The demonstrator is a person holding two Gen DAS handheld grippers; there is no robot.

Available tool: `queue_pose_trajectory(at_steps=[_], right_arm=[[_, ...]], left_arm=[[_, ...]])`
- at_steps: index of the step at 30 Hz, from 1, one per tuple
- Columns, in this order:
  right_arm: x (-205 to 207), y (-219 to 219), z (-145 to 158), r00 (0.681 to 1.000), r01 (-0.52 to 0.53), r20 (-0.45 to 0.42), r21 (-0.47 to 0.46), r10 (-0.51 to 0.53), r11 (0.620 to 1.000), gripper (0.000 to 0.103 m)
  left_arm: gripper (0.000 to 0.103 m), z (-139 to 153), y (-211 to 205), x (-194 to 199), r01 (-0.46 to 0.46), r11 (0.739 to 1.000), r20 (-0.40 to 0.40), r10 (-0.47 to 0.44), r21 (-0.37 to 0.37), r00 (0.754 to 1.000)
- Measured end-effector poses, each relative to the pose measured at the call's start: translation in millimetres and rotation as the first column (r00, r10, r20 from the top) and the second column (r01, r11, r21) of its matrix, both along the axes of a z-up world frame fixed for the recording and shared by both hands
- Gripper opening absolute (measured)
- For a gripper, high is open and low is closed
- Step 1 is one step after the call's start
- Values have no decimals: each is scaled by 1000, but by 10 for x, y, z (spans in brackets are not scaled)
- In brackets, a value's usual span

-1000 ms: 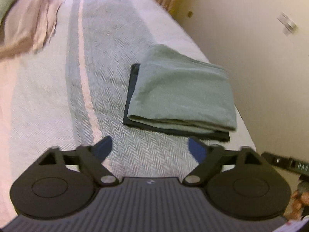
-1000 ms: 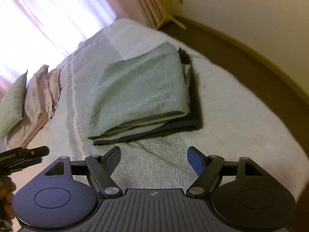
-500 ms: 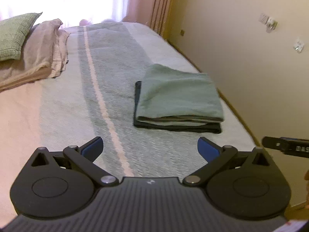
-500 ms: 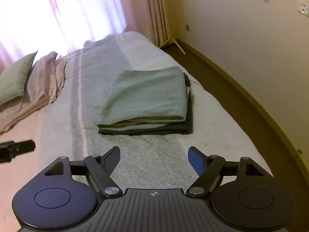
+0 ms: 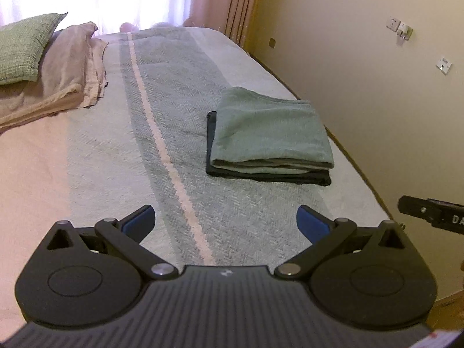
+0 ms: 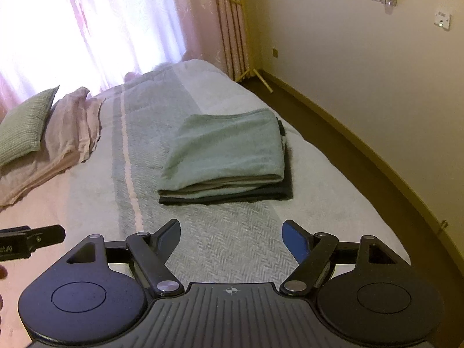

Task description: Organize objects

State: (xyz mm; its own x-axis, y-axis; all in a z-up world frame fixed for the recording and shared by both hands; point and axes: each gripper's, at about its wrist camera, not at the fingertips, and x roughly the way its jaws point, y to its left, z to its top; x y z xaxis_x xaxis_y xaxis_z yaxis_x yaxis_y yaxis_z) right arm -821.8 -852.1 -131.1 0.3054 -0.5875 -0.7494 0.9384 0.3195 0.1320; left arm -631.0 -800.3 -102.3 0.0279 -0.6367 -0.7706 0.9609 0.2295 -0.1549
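Note:
A folded green towel (image 5: 271,133) lies on top of a folded dark cloth (image 5: 268,177) on the striped bed cover (image 5: 162,121), near the bed's right side. The same stack shows in the right wrist view, green towel (image 6: 226,156) over dark cloth (image 6: 229,198). My left gripper (image 5: 226,221) is open, well short of the stack, with nothing between its blue pads. My right gripper (image 6: 232,237) is also open and holds nothing, hovering in front of the stack.
A green pillow (image 5: 24,47) and a crumpled pink blanket (image 5: 62,75) lie at the bed's far left. A cream wall (image 5: 377,101) runs close along the right side, with a strip of dark floor (image 6: 362,168) between. Curtains (image 6: 130,23) hang at the back.
Both grippers have drawn back and up from the towel stack, which now looks smaller and farther off. The left jaws spread a little wider. The stack itself has not moved.

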Motion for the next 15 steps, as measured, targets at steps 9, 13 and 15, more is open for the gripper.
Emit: queue_pose_trajectory(at_steps=[9,13,15], right_arm=[[15,238,37,1000,4,-17,5,-4,1000,75],[42,174,55,999,-24,-22,-10,24,1000,75],[53,124,58,999,-42,-29,-14,41,999,75]], left_arm=[[102,9,121,-71,11,1000,28,-12,20,1000],[102,18,88,-136,-1,1000,34,1,18,999],[102,21,60,-182,-11,1000,37,10,21,999]])
